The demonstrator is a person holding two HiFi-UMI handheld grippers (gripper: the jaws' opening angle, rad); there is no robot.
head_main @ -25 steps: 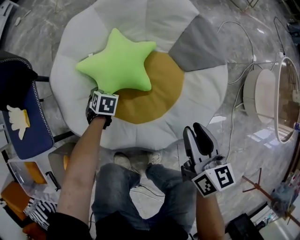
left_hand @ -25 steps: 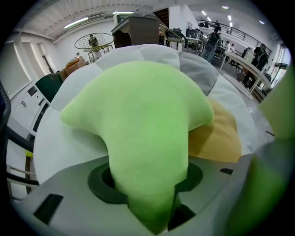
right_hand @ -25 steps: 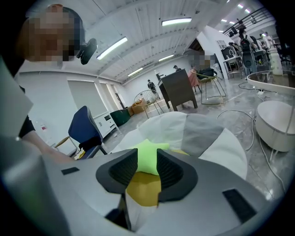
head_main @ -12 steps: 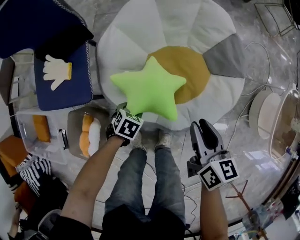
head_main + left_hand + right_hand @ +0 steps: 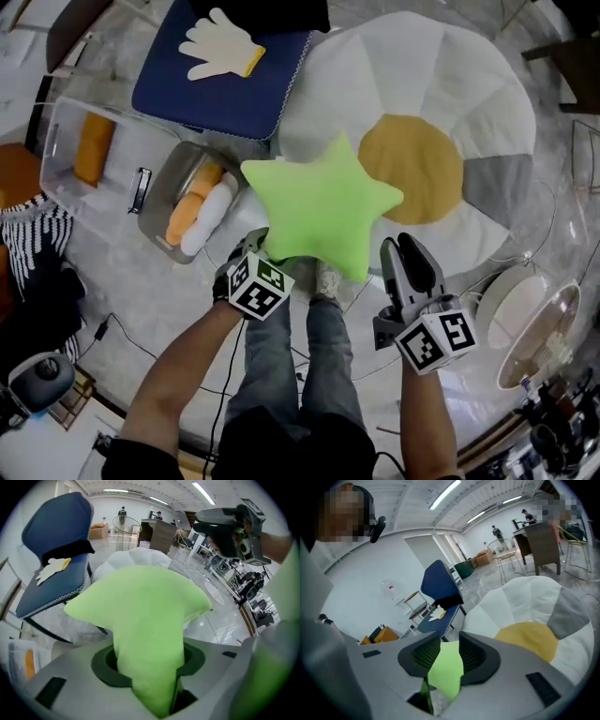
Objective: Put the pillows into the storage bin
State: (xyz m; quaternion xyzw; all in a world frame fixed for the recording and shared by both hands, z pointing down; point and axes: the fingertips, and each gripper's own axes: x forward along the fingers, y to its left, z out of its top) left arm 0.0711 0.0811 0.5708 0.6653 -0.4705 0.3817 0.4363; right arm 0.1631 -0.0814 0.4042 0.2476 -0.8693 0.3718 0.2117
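The green star pillow (image 5: 323, 206) looks light and squashy, and any of its points will bunch into a handle. The left gripper (image 5: 253, 251) has one point pinched tight, forearm stretched forward, so the star is held aloft between the flower cushion (image 5: 441, 84) and the clear storage bin (image 5: 54, 141). The right gripper (image 5: 403, 255) hovers beside it with its jaws slightly parted — green shows through the gap, but I judge nothing is squeezed.

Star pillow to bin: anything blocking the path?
Nothing visible in the way. The left claw grips the green star pillow right beside the clear storage bin; orange and white rolls already lie inside.
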